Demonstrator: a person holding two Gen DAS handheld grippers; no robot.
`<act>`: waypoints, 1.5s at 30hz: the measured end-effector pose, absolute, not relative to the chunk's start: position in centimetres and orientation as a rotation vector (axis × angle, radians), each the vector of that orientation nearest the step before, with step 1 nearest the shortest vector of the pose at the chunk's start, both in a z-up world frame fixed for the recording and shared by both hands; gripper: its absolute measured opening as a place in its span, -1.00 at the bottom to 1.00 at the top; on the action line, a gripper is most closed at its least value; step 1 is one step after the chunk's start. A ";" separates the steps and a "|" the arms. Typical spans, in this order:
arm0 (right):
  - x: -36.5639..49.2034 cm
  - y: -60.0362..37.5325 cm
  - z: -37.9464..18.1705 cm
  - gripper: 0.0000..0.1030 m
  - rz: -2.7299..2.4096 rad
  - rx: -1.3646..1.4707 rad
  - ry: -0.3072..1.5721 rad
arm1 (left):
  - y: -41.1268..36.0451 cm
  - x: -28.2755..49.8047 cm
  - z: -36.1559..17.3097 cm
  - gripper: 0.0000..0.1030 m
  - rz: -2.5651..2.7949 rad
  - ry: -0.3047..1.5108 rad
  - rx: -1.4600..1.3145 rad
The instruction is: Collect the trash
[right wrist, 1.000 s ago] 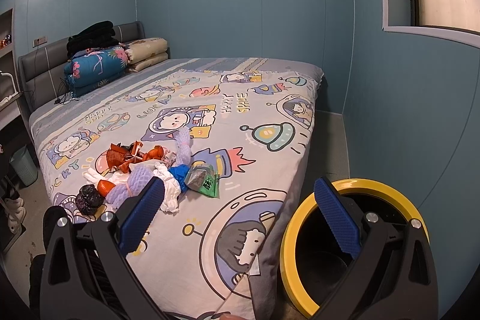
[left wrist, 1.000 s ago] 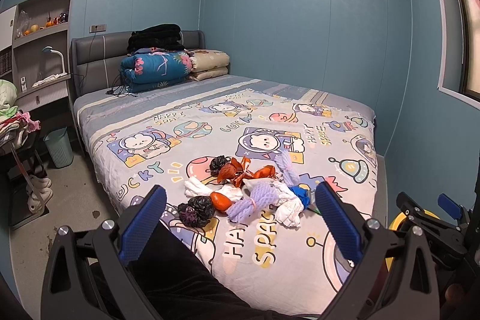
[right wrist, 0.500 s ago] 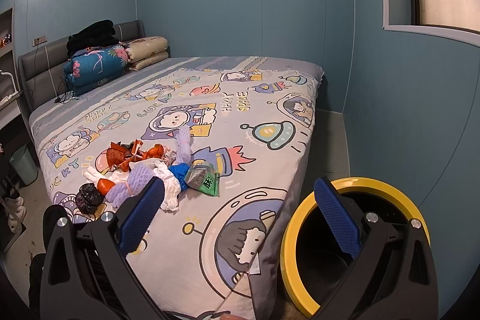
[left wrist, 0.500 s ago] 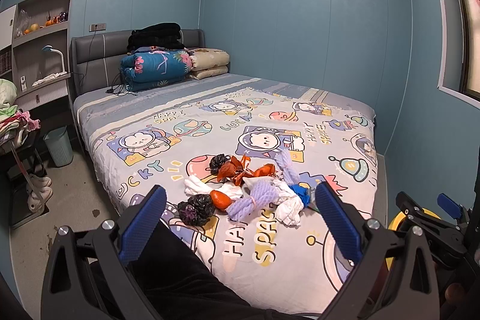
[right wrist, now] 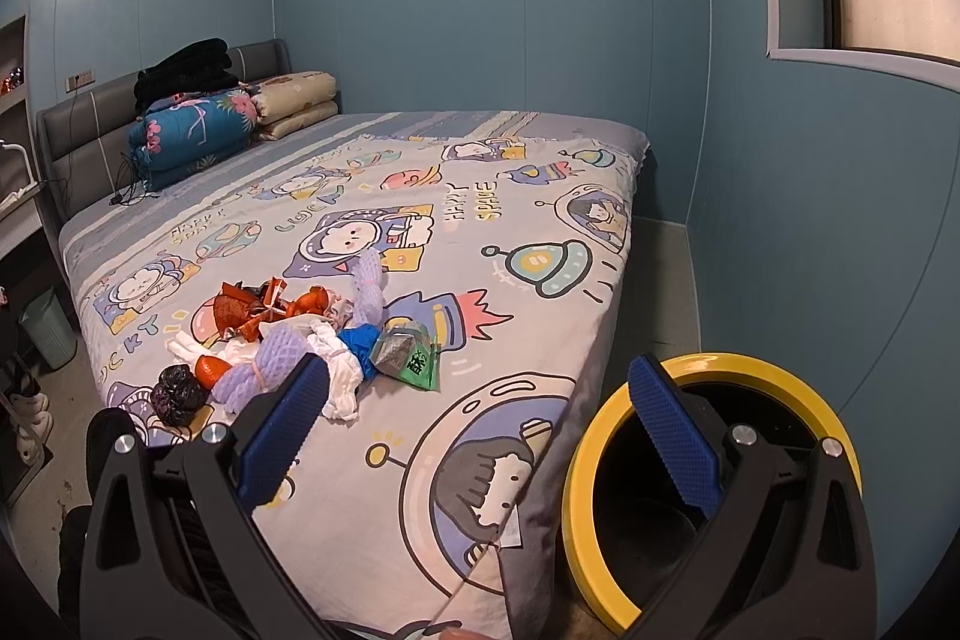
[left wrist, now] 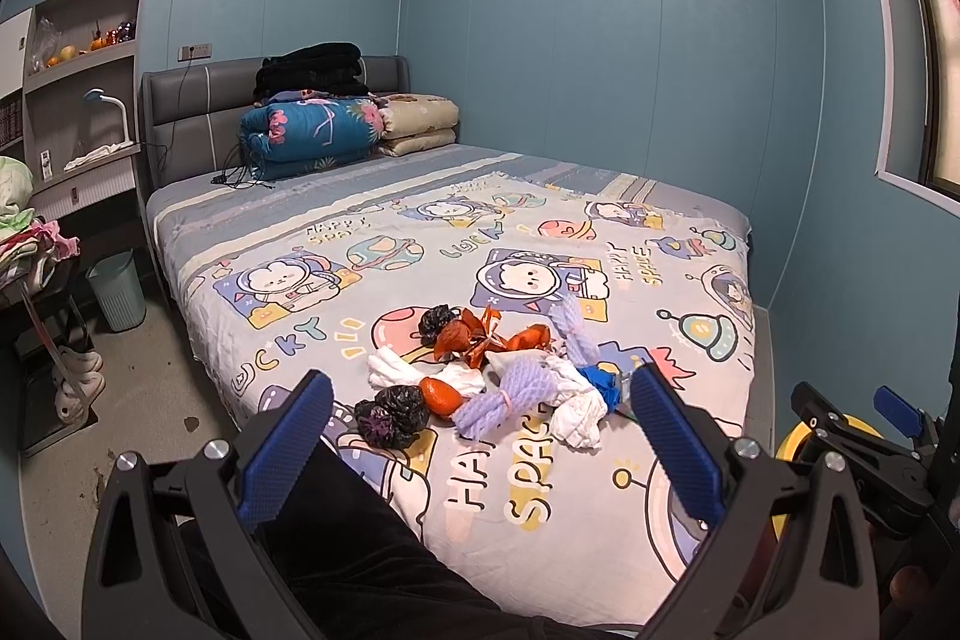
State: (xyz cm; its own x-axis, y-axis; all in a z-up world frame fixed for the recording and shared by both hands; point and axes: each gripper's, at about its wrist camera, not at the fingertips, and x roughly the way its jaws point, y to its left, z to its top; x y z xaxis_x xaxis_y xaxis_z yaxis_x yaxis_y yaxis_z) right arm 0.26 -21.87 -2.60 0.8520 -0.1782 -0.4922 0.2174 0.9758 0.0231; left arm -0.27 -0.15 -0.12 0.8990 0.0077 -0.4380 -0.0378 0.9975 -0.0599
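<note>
Trash sits dead ahead of your left gripper, heaped in a pile on the bed just beyond the blue fingertips. In this left wrist view the jaws stand wide apart with nothing between them, and the heap fills the gap: black bag nearest the left finger, orange ball and purple foam net in the middle, white paper wad toward the right finger. The heap's long axis runs roughly across your line of reach, slanting away to the right. Your right gripper shows low at the right edge, beside a sliver of the yellow-rimmed bin.

From the right wrist view, the same heap lies ahead and well to the left of that gripper, partly behind its left finger; a green snack packet is the nearest piece. These jaws are also spread wide and empty. The bin is close below and to the right, against the bed's corner.

By my reading, your left hand is squarely lined up on the heap, while your right is the one nearer the bin.
</note>
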 end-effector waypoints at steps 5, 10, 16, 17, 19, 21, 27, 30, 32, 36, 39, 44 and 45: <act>0.2 -21.8 -2.9 0.86 -0.207 0.081 0.512 | -0.2 -0.3 -0.1 0.86 0.023 0.453 -0.067; 0.2 -21.9 -2.8 0.86 -0.207 0.080 0.514 | 0.0 -0.2 -0.6 0.86 0.024 0.456 -0.068; 0.1 -21.7 -3.4 0.86 -0.205 0.081 0.520 | 0.0 -0.3 -1.0 0.86 0.022 0.457 -0.068; 0.1 -21.7 -3.4 0.86 -0.206 0.080 0.520 | 0.0 -0.3 -1.0 0.86 0.021 0.457 -0.067; 0.1 -21.7 -3.5 0.86 -0.213 0.076 0.518 | 0.0 -0.4 -0.9 0.86 0.019 0.457 -0.064; 0.6 -21.5 -3.5 0.86 -0.219 0.072 0.520 | -0.2 -0.6 -1.8 0.86 0.014 0.460 -0.057; 1.6 -22.1 -3.9 0.86 -0.258 0.068 0.502 | 0.4 0.0 -2.0 0.86 -0.039 0.485 -0.069; 2.4 -22.6 -3.7 0.86 -0.261 0.068 0.482 | 0.9 0.3 -2.2 0.86 -0.088 0.486 -0.074; 3.5 -22.9 -3.5 0.86 -0.231 0.069 0.495 | 1.5 1.0 -2.2 0.86 -0.143 0.488 -0.107; 5.6 -22.8 -3.3 0.86 -0.194 0.062 0.512 | 3.1 3.1 -2.8 0.86 -0.190 0.516 -0.151; 7.6 -22.7 -3.7 0.86 -0.140 0.054 0.553 | 3.9 4.6 -3.7 0.86 -0.153 0.529 -0.112; 11.5 -23.0 -5.1 0.86 -0.049 0.077 0.651 | 5.8 7.2 -5.9 0.86 -0.139 0.587 -0.043; 12.3 -23.0 -5.5 0.86 -0.044 0.072 0.668 | 6.2 7.7 -6.4 0.86 -0.134 0.599 -0.026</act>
